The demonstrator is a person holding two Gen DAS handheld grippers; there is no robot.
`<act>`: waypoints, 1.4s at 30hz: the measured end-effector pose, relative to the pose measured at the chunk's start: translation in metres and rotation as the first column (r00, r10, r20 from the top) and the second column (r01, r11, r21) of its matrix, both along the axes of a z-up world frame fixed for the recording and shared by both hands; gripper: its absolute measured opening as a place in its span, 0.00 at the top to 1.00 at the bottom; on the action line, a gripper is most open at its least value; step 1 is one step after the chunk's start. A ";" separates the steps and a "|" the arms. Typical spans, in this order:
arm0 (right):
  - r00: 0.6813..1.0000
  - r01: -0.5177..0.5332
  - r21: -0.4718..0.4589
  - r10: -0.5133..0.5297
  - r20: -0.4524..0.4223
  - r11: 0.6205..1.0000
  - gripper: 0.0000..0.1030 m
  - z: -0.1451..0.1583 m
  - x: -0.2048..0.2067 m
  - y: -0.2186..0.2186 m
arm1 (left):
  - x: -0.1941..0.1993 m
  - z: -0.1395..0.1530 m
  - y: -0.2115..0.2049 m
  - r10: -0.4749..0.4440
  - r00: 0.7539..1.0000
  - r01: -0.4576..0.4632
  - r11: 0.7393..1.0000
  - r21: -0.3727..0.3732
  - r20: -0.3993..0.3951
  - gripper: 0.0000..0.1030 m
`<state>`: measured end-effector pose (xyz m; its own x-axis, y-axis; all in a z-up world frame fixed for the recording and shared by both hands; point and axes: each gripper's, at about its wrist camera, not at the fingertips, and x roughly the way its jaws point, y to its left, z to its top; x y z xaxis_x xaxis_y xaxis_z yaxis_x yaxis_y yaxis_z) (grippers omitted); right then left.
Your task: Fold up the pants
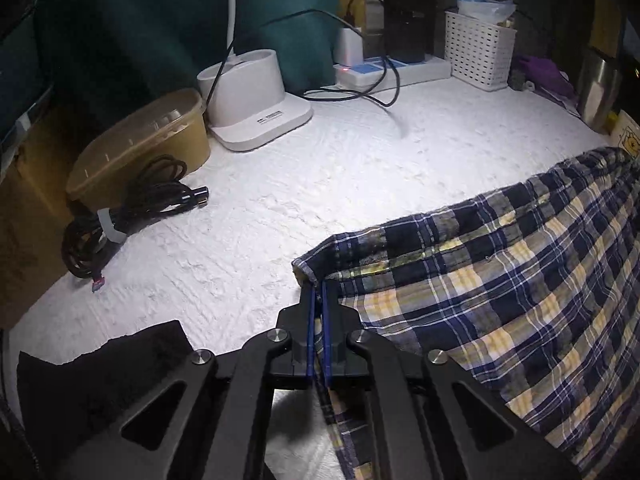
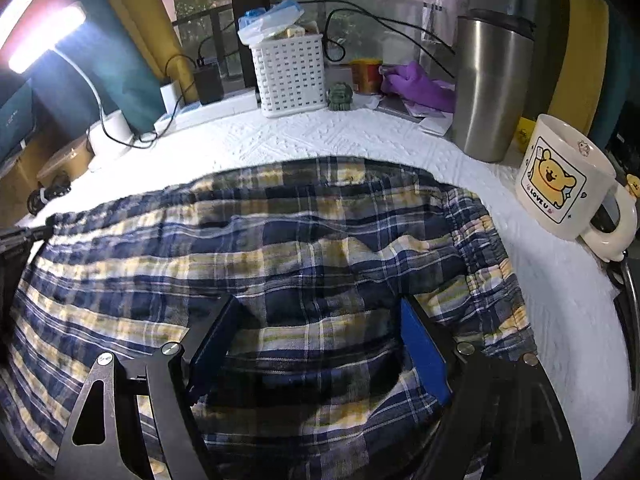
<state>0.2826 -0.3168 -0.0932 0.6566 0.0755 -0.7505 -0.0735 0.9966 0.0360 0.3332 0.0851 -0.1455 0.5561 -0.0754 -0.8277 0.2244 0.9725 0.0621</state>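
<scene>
The plaid pants [image 1: 500,280], navy, yellow and white, lie on a white textured tablecloth [image 1: 280,184]. In the left wrist view my left gripper [image 1: 319,292] is shut on the pants' left corner edge, its blue pads pinching the cloth. In the right wrist view the pants [image 2: 280,240] spread across the middle, with the elastic waistband at the right. My right gripper [image 2: 316,320] is open just above the cloth, one blue pad each side, holding nothing. The left gripper also shows at that view's left edge [image 2: 24,236].
A brown lidded tub [image 1: 140,140], a coiled black cable [image 1: 128,208], a white lamp base [image 1: 256,100], a power strip [image 1: 392,68] and a white basket [image 2: 288,76] line the back. A steel tumbler [image 2: 488,88] and a bear mug [image 2: 568,180] stand right. Black cloth [image 1: 100,376] lies near left.
</scene>
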 end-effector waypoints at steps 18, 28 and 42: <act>0.995 -0.097 -0.002 0.097 0.037 0.995 0.20 0.010 -0.037 0.027 | -0.111 0.032 0.015 0.066 0.996 -0.075 0.983 -0.169 -0.057 0.66; 0.964 -0.266 -0.011 0.266 0.017 0.964 0.20 0.008 -0.068 0.081 | -0.177 0.009 -0.002 0.077 0.992 -0.088 0.989 -0.116 -0.101 0.66; 0.942 -0.336 -0.110 0.334 -0.043 0.935 0.18 -0.011 -0.113 0.095 | -0.195 0.012 0.002 0.116 0.992 -0.119 0.992 -0.053 -0.051 0.66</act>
<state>0.1691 -0.2216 -0.1044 0.5901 0.2009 -0.7819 -0.4045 0.9118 -0.0710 0.1381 0.0874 -0.1334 0.5239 -0.0586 -0.8498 0.1099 0.9939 -0.0007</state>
